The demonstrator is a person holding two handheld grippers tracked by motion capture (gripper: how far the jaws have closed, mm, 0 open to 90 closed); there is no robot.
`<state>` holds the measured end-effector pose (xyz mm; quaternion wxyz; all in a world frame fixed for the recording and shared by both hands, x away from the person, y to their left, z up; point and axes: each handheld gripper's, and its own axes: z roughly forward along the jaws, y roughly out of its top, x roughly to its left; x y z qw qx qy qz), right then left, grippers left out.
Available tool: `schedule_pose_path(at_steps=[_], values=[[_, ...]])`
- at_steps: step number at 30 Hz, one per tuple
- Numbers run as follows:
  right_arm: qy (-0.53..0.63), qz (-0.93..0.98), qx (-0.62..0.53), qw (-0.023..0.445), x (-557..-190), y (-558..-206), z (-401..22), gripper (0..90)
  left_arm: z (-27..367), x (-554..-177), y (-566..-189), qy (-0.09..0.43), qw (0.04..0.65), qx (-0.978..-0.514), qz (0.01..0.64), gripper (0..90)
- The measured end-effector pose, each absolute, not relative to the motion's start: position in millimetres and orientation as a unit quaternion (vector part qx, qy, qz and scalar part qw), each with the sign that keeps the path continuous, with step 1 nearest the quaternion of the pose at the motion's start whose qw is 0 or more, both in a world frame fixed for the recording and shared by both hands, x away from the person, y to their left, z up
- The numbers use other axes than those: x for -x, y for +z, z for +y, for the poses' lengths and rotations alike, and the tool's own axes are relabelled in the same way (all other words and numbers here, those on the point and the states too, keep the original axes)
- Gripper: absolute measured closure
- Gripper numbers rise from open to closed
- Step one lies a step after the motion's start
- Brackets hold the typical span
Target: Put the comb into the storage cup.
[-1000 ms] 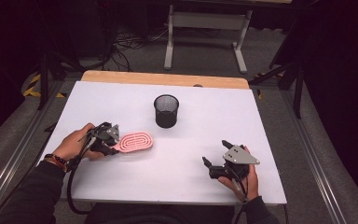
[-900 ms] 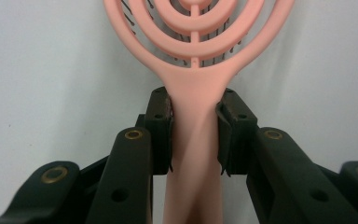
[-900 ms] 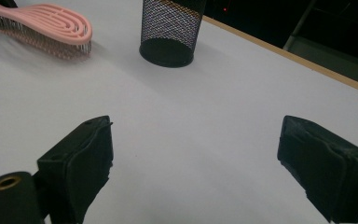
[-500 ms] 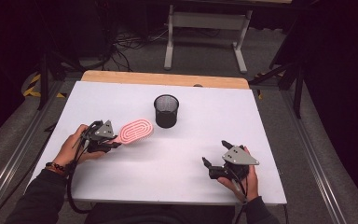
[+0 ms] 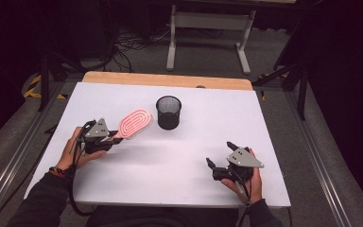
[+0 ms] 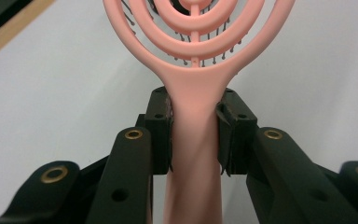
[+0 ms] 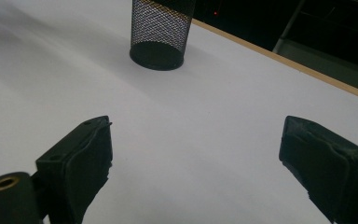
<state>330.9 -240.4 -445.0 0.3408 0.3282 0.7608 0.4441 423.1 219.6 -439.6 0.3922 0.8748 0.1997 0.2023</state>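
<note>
My left gripper [image 5: 109, 138] has its jaws clamped on the smooth handle of a pink plastic hairbrush [image 5: 134, 124], looped head lifted just left of the black mesh cup [image 5: 168, 112]. My right gripper [image 5: 220, 161] sits wide open over the white table [image 5: 179, 161], near right.

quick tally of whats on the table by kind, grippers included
pink hairbrush: 1
black mesh cup: 1
handheld grippers: 2, the left gripper shut on the brush handle, the right gripper open with nothing between its jaws
total: 4
</note>
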Motion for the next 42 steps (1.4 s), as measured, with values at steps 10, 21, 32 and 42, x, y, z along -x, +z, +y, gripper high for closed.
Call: schedule_pose_path(at_steps=[10,21,32,42], values=[[0.453,0.753,-0.331,0.345,-329,-442,-241,9.6,220,-419,-440,0.232,0.451,-0.832,0.224,69.6],[0.462,0.744,-0.339,0.345,-333,-440,-233,9.0,218,-414,-438,0.243,0.482,-0.81,0.23,69.6],[0.48,0.733,-0.339,0.343,-337,-430,-217,6.6,210,-406,-433,0.244,0.51,-0.793,0.226,69.6],[0.494,0.711,-0.338,0.368,-334,-408,-211,5.7,196,-395,-426,0.229,0.535,-0.785,0.21,69.6]])
